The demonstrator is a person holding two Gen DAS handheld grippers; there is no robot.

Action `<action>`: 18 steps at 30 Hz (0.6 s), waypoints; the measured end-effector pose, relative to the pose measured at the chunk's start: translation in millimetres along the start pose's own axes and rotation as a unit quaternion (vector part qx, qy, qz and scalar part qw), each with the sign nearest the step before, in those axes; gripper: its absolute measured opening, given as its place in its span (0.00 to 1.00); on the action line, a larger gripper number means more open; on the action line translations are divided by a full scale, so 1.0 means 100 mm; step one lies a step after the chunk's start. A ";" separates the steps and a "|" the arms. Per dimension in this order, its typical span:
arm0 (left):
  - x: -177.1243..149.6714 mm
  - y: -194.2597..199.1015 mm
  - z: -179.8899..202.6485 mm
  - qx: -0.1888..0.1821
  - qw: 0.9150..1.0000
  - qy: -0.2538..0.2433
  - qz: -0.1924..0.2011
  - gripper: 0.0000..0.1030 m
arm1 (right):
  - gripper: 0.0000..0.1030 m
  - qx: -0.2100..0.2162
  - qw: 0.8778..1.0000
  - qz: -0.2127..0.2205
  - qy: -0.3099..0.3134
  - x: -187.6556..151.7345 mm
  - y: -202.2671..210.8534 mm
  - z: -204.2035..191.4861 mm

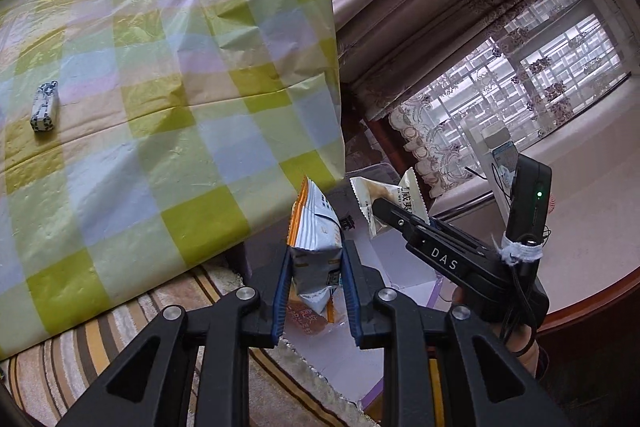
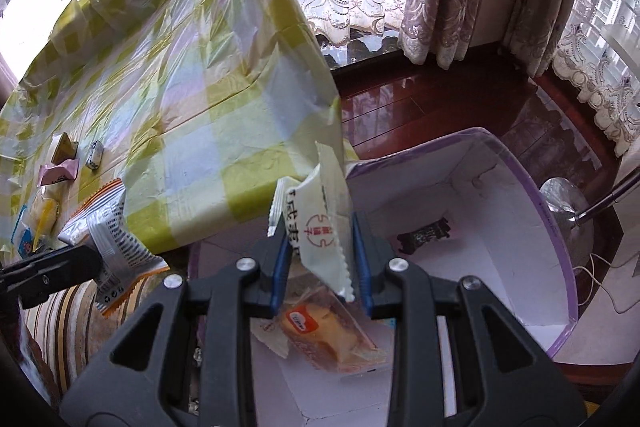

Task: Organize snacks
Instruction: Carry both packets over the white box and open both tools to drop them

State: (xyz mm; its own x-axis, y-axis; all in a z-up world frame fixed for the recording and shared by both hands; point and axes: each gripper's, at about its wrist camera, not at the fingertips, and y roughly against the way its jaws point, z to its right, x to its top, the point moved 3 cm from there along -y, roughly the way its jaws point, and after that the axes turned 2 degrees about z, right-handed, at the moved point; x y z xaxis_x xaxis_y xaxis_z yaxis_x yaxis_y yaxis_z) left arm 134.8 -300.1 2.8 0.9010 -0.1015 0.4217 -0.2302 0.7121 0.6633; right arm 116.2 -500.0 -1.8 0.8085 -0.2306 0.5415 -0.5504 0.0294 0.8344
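Left tool [image 1: 316, 267]: your fingers clench an orange-and-silver snack packet [image 1: 316, 239], held off the surface's edge, above the box.
Right tool [image 2: 320, 259]: clamped on a white wafer packet [image 2: 320, 223] over the purple-rimmed box [image 2: 560, 227].
Box: a yellow cake packet [image 2: 320, 331] and a dark packet [image 2: 424, 237] lie inside.
Surface [image 1: 160, 67]: checked cloth; one small blue-patterned candy [image 1: 44, 106] lies there.

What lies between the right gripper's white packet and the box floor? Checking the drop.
In the right wrist view, an orange-labelled snack packet lies under the white packet in the box.
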 end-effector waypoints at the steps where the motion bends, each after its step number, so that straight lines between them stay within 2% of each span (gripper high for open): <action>1: 0.00 -0.04 0.01 0.001 1.000 -0.001 -0.005 0.30 | 0.32 -0.004 1.000 0.002 -0.004 0.02 0.00 0.05; 3: 0.00 -0.08 0.01 0.004 1.000 0.002 -0.010 0.39 | 0.33 -0.015 1.000 0.004 -0.007 0.04 0.01 0.11; 9: -0.01 -0.03 -0.06 0.007 1.000 0.013 -0.005 0.42 | 0.49 -0.001 1.000 -0.006 -0.016 0.04 -0.05 0.12; 18: -0.01 0.11 -0.14 0.007 1.000 0.026 0.013 0.43 | 0.50 0.027 0.999 -0.018 0.013 -0.02 -0.03 -0.17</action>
State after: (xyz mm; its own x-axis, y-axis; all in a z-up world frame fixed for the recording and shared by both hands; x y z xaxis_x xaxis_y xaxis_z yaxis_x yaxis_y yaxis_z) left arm 136.7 -282.2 1.0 0.9128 -0.0463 0.4057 -0.2580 0.7046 0.6610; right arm 119.6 -482.8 -3.3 0.8323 -0.2047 0.5151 -0.5313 -0.0303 0.8466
